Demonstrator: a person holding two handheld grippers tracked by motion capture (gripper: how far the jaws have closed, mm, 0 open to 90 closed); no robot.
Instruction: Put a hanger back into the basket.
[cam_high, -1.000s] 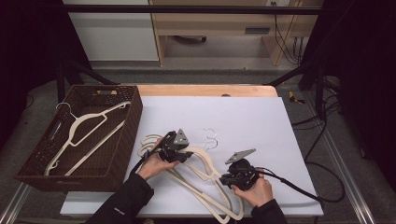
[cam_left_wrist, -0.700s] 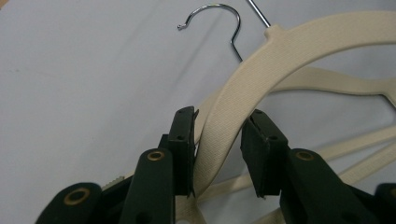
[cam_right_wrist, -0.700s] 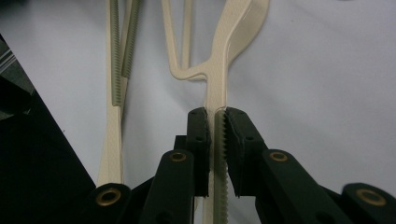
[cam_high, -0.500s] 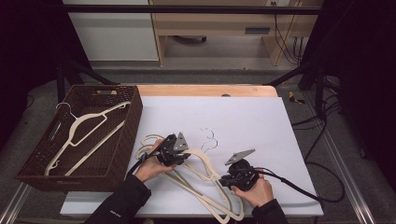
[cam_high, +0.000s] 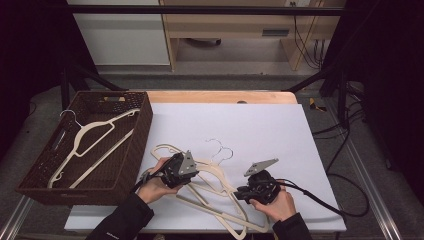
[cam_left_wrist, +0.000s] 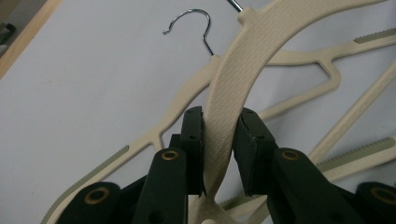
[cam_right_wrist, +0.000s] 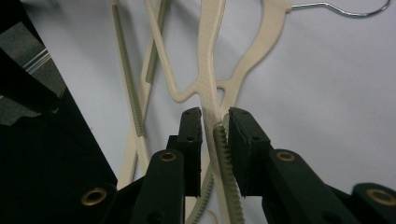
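— What is held by the left gripper?

— A cream hanger is pinched across its broad curved shoulder. The jaws have just been closing, and in the left gripper view the pads are seen pressed against both sides of that arm. The hanger's neck and the foot of its wire hook are seen at the top edge.

— And the right gripper?

— A thin arm of a second cream hanger, with a ribbed grey strip along it, is seen between its jaws. These have just been opening slightly; the right pad is touched by the strip, while a narrow gap is seen at the left pad, so a firm pinch cannot be told.

— Where is the pile placed?

— The tangled hangers are spread on the white table, near its front edge, between the two hands. Two wire hooks are seen just beyond them.

— What is beside it?

— A brown woven basket is set at the table's left, with another hanger laid inside.
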